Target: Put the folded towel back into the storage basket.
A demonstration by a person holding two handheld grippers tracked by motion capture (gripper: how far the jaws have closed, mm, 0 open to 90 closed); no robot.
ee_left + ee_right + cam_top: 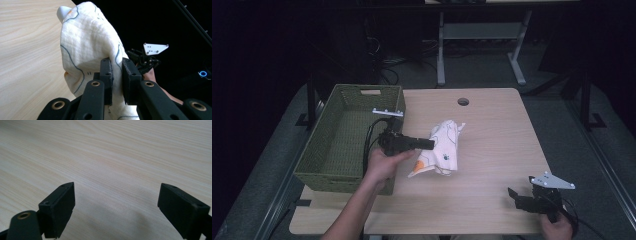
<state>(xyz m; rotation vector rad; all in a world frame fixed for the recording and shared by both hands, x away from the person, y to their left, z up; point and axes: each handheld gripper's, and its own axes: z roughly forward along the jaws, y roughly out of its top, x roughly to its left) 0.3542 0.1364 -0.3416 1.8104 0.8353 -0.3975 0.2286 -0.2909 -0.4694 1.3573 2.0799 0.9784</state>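
Nearest the high camera, the person's left forearm (354,210) reaches up from the bottom edge, and the left hand (383,165) holds the left gripper (431,144) pointing rightward over the tabletop (502,135). To its left a green woven basket (327,155) sits on the tabletop's left side, its far wall showing a handle slot; the hand and the gripper's black cable hang over the basket's right rim. The left gripper's fingers (107,75) are drawn narrow and pinch a fold of a white cloth (442,147), which carries thin blue lines and a few orange patches. In the left gripper view the cloth (85,50) bulges up between and above the two pads, and its far end stands off the wood. From the high view the cloth lies bunched near the middle of the tabletop, just right of the basket. Beyond it, near the far edge, a round cable hole (463,102) is cut in the wood. At the near right corner the right hand (557,227) holds the right gripper (514,195), well apart from the cloth, with a grey three-cornered plate (552,181) on top. Its fingers (60,205) stand wide apart over bare wood, holding nothing. Dark floor and metal table legs (441,50) lie beyond.
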